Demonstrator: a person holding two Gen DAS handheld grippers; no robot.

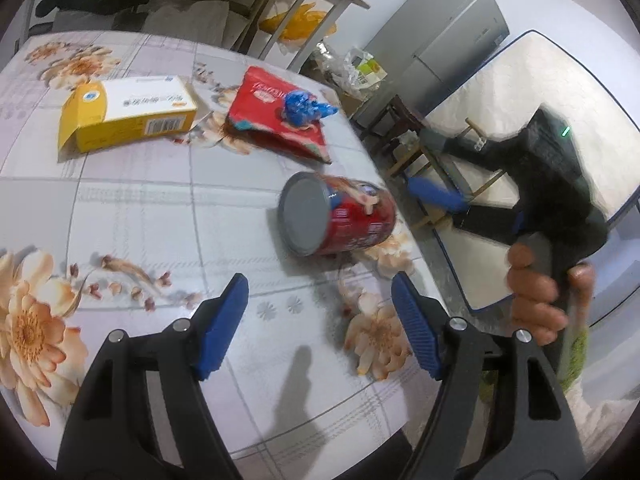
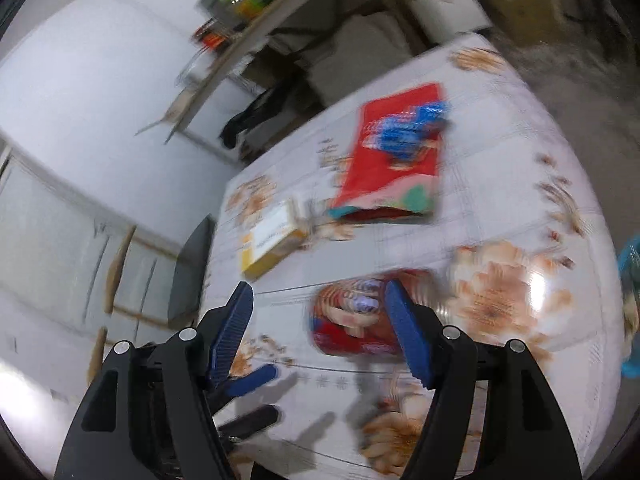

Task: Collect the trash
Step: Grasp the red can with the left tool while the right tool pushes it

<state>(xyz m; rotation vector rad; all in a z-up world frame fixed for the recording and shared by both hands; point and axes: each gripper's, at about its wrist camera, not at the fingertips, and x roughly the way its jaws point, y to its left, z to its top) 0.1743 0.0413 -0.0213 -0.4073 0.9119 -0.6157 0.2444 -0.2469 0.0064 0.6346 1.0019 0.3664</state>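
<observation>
A red can (image 1: pixel 340 216) lies on its side on the floral tablecloth (image 1: pixel 160 208), just ahead of my open, empty left gripper (image 1: pixel 320 292). Beyond it lie a red snack bag (image 1: pixel 272 116) with a crumpled blue wrapper (image 1: pixel 304 106) on top, and a yellow-and-white box (image 1: pixel 128 114). In the blurred right wrist view, my right gripper (image 2: pixel 320 300) is open and empty above the table, with the can (image 2: pixel 352 320) just past its right finger. The bag (image 2: pixel 396 156), blue wrapper (image 2: pixel 412 128) and box (image 2: pixel 272 240) lie farther off. The right gripper also shows in the left wrist view (image 1: pixel 436 196).
The table's right edge (image 1: pixel 384 184) drops to a floor with a wooden chair (image 1: pixel 400 128), a grey fridge (image 1: pixel 444 40) and a mattress (image 1: pixel 520 120). A shelf with bags (image 1: pixel 296 20) stands behind. A dark panel (image 2: pixel 192 268) leans at the table's left side.
</observation>
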